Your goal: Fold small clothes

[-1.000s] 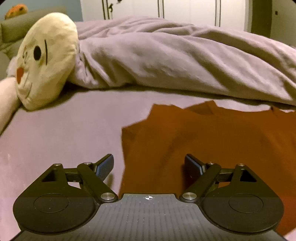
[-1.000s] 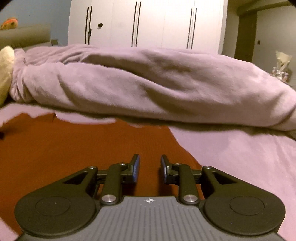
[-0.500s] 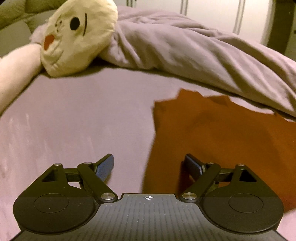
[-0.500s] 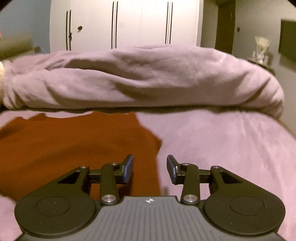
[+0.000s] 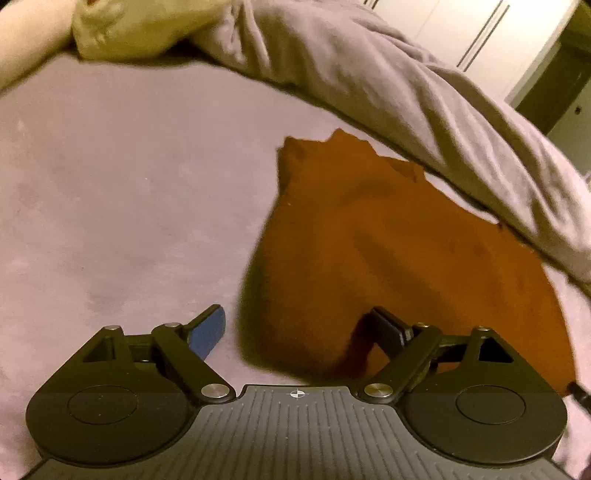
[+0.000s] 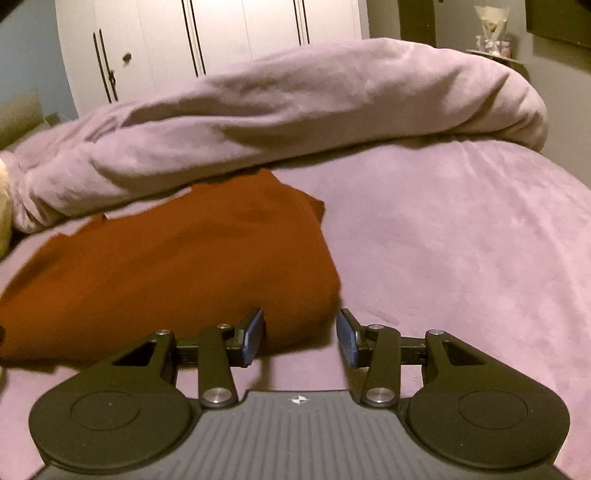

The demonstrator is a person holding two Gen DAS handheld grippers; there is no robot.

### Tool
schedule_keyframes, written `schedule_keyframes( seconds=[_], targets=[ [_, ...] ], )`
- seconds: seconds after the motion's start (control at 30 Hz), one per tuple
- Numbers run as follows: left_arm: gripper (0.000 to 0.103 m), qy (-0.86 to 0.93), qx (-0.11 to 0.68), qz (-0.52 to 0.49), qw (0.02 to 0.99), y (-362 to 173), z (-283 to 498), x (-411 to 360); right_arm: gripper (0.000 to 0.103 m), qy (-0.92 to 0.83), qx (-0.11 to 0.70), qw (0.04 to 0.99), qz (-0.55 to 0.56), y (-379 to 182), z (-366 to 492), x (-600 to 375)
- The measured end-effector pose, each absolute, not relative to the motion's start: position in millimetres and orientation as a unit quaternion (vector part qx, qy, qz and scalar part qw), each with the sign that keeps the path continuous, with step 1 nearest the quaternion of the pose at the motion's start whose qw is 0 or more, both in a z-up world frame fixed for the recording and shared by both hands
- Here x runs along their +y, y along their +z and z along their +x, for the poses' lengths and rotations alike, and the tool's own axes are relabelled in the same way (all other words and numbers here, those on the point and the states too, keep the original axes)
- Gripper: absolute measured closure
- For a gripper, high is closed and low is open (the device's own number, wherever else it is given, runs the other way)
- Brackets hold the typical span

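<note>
A rust-brown garment [image 5: 388,251] lies flat on the mauve bed sheet [image 5: 129,206]; it also shows in the right wrist view [image 6: 177,266]. My left gripper [image 5: 299,332] is open wide, low over the garment's near left corner, its right finger [image 5: 388,328] above the cloth and its left finger over bare sheet. My right gripper [image 6: 300,334] is open, straddling the garment's near right corner. Neither holds anything.
A bunched mauve duvet [image 6: 295,107] lies along the far side of the garment. A cream plush toy [image 5: 122,29] rests at the far left. White wardrobe doors [image 6: 207,40] stand behind the bed. Bare sheet [image 6: 461,240] spreads to the right.
Both grippers have swung outward and tilted down toward the garment's near corners. The right gripper has opened wider. The left gripper stays open wide.
</note>
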State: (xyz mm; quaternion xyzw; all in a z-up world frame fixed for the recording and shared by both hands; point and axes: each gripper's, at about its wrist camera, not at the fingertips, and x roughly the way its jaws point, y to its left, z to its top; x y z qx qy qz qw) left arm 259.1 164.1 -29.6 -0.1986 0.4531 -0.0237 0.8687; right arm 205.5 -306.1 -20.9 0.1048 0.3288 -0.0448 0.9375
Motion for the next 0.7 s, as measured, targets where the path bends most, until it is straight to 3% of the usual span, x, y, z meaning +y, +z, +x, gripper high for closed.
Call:
schedule_keyframes(
  seconds=[0.07,0.13,0.2,0.4,0.47,0.5,0.57,0.7],
  targets=[
    [0.034,-0.04,0.45,-0.213,0.867,-30,264,167,0.055,-0.041,0.327,0.938,0.109,-18,203,-304],
    [0.046,-0.056,0.455,-0.24,0.856,-30,271,171,0.054,-0.036,0.33,0.937,0.108,-19,202,-300],
    [0.048,-0.058,0.458,-0.256,0.849,-30,279,173,0.054,-0.024,0.331,0.938,0.102,-20,201,-292],
    [0.031,-0.074,0.468,-0.26,0.842,-39,307,168,0.054,0.004,0.324,0.944,0.065,-17,207,-263],
    [0.046,-0.074,0.472,-0.251,0.842,-39,314,164,0.055,0.017,0.321,0.945,0.059,-15,211,-252],
    [0.051,-0.068,0.477,-0.238,0.843,-39,318,162,0.058,0.021,0.319,0.946,0.051,-14,213,-247],
    [0.073,-0.07,0.478,-0.241,0.841,-39,323,164,0.068,0.034,0.313,0.949,0.027,-14,218,-233],
    [0.08,-0.072,0.481,-0.267,0.832,-35,326,173,0.074,0.056,0.305,0.951,0.005,-15,225,-212]
  ],
)
